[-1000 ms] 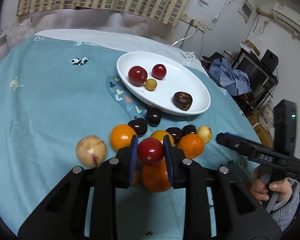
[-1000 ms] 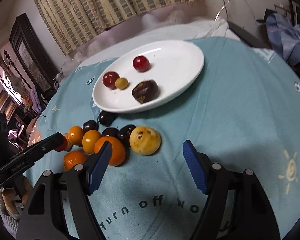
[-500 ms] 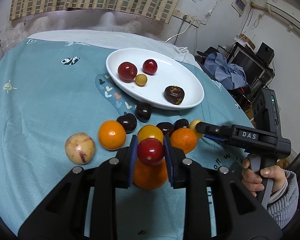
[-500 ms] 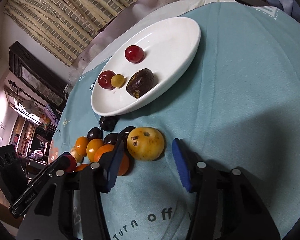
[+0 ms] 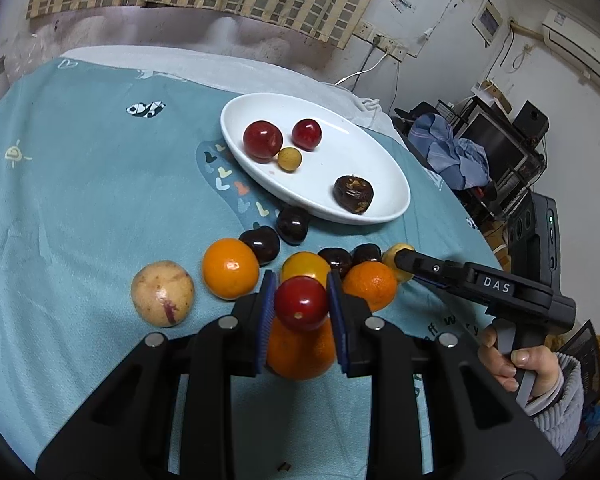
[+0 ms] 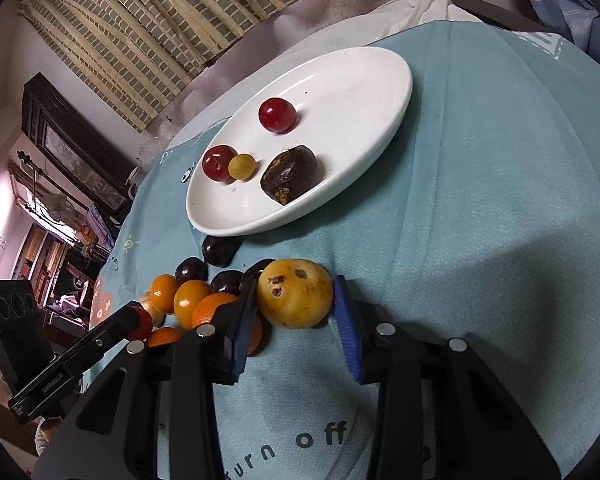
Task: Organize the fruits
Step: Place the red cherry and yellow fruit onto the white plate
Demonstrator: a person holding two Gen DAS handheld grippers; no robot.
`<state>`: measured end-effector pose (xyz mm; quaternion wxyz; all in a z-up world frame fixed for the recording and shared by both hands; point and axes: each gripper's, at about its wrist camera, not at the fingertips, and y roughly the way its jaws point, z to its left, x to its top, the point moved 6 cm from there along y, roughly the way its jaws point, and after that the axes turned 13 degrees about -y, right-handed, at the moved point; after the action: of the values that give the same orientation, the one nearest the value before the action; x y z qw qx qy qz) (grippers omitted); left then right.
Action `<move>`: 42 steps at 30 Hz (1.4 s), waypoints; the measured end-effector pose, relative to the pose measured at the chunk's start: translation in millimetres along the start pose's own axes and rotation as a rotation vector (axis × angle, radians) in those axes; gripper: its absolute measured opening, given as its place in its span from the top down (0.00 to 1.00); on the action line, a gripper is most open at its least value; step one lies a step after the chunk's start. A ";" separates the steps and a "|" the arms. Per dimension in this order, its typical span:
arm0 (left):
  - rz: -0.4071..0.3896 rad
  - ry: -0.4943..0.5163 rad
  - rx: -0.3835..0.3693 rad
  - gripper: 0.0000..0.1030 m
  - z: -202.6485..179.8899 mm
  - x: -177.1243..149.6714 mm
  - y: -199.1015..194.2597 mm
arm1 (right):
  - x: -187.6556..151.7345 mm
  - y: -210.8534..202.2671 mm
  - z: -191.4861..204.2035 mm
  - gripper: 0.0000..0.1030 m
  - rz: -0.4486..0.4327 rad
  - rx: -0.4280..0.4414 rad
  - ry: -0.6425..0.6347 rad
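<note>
My left gripper [image 5: 301, 304] is shut on a red fruit [image 5: 301, 303] and holds it above a large orange [image 5: 300, 354]. My right gripper [image 6: 294, 300] has closed around a spotted yellow fruit [image 6: 295, 293] lying on the cloth; its blue pads touch both sides. A white plate [image 5: 380, 168] holds two red fruits [image 5: 262, 140], a small yellow one [image 5: 289, 159] and a dark brown one [image 5: 353, 194]. Oranges [image 5: 230, 269] and dark fruits [image 5: 292, 225] lie in a cluster before the plate [image 6: 360, 80].
A pale speckled fruit [image 5: 162, 293] lies left of the cluster. The teal cloth [image 5: 80, 200] covers a round table whose edge drops off at the right. Furniture and a blue garment [image 5: 456, 156] stand beyond the right edge.
My right gripper moved forward and narrowed its jaws from wide open to close around the spotted yellow fruit. My left gripper kept hold of the red fruit and stayed near the same place.
</note>
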<state>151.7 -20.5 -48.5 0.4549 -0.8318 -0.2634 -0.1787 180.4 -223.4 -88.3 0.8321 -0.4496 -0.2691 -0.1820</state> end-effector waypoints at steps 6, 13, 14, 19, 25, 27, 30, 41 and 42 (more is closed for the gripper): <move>-0.007 -0.029 -0.044 0.74 -0.4 3.2 -6.2 | 2.1 -9.2 -1.8 0.63 -0.019 0.009 0.018; -0.060 0.013 0.004 0.75 -10.5 12.1 -10.1 | 9.0 -27.2 1.3 0.63 -0.081 -0.047 -0.025; -0.060 0.010 0.000 0.75 -12.7 16.2 -9.7 | 11.5 -32.8 3.4 0.63 -0.104 -0.061 -0.038; -0.062 0.029 -0.019 0.75 -41.4 56.3 1.4 | 47.1 -62.0 8.7 0.62 -0.216 -0.120 -0.083; -0.072 0.071 0.006 0.74 -66.0 79.7 38.3 | 102.2 -38.1 -1.5 0.62 -0.222 -0.141 -0.060; -0.045 0.075 0.033 0.74 -62.6 78.7 57.8 | 109.7 -21.2 -6.1 0.62 -0.212 -0.138 -0.045; -0.008 0.074 0.062 0.74 -54.7 78.0 79.2 | 113.8 3.2 -15.9 0.62 -0.180 -0.136 -0.026; -0.023 0.103 0.130 0.38 -46.5 74.9 89.7 | 112.4 9.4 -19.2 0.35 -0.178 -0.212 -0.071; -0.028 0.101 0.125 0.38 -46.2 75.5 85.1 | 114.5 -0.1 -13.3 0.35 -0.200 -0.210 -0.088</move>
<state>260.3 -77.1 -40.2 0.5160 -0.7879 -0.2624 -0.2099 274.5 -241.8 -24.2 0.7455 -0.5126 -0.3282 -0.2715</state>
